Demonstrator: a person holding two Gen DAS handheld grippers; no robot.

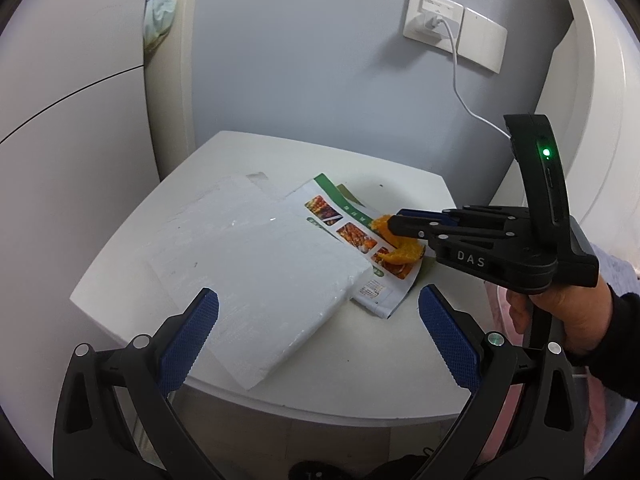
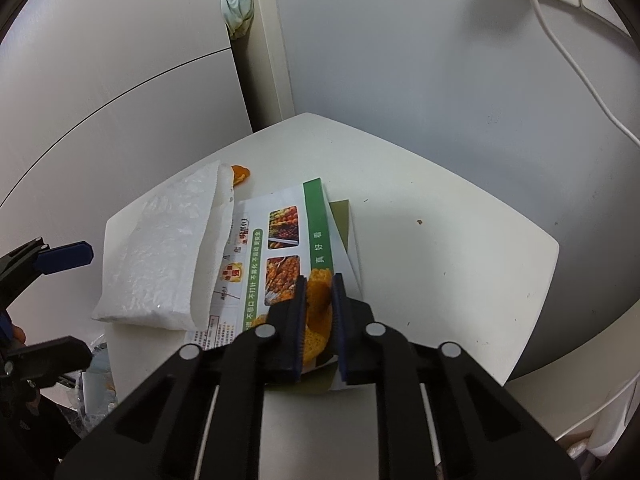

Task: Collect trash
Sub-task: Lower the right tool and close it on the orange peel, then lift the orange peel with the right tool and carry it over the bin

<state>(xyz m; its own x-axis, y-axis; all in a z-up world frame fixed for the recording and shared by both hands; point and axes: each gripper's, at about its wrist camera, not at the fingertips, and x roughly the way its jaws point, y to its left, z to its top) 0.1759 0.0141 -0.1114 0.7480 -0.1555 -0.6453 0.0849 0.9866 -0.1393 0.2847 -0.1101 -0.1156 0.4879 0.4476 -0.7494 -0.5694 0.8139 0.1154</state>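
Right gripper (image 2: 318,300) around one orange peel (image 2: 318,312)

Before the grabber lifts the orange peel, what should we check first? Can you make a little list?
1. Right gripper shut on the orange peel: ok, both pads press its sides.
2. Peel free of the food flyer it lies on: cannot tell, the flyer might lift with it.
3. Left gripper out of the way: ok, open, near the table's front edge, holding nothing.
4. White foam slab clear of the peel: ok, it lies apart to the side.
5. Other trash noted: ok, a second small peel bit sits behind the slab.
6. A bin to drop it in: cannot tell, none is clearly in view.
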